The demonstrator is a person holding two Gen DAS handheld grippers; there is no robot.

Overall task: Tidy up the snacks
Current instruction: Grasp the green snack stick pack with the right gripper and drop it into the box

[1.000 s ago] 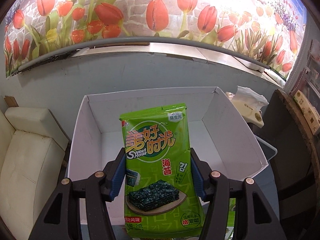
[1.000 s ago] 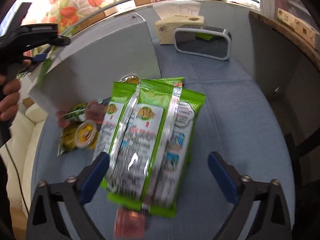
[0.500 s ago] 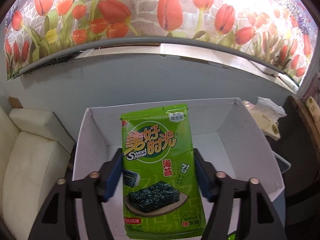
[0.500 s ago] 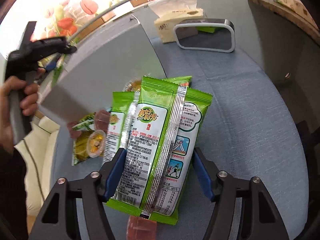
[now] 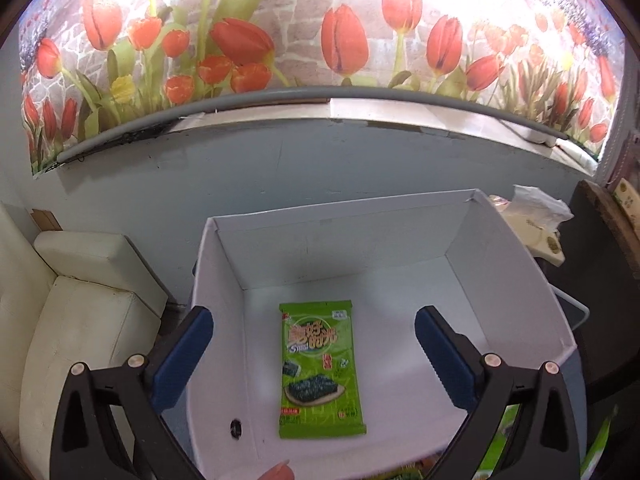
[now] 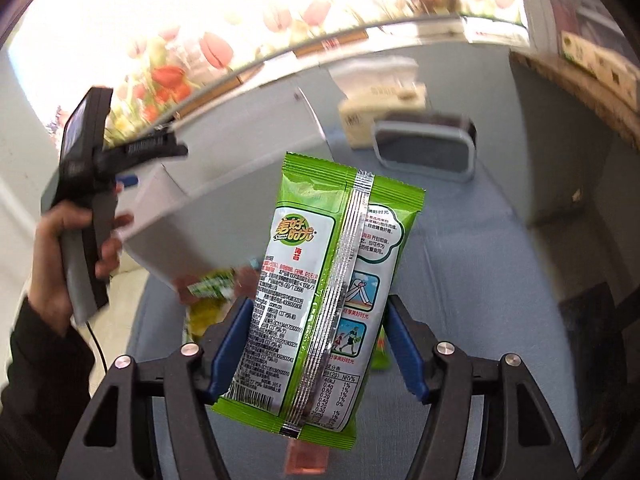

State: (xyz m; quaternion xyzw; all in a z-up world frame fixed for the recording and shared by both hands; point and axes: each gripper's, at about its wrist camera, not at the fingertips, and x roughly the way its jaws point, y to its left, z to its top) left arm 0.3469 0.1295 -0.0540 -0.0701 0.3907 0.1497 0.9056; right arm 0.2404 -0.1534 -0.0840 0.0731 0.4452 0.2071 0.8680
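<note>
L gripper (image 5: 314,354) jaws opening, empty, over white box (image 5: 500,276); R gripper (image 6: 316,344) jaws clamp seaweed pack (image 6: 320,300); blue tablecloth (image 6: 480,280), tulip wall (image 5: 320,32).

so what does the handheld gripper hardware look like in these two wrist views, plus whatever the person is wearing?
Both grippers match: the left gripper and the right gripper have black triangulated frames with cut-out windows, silver pivot screws and blue ribbed pads. In the right wrist view, the left unit is a grey-and-black pistol-style handle with a thin black cable hanging below. The person wears a dark sleeve.
</note>
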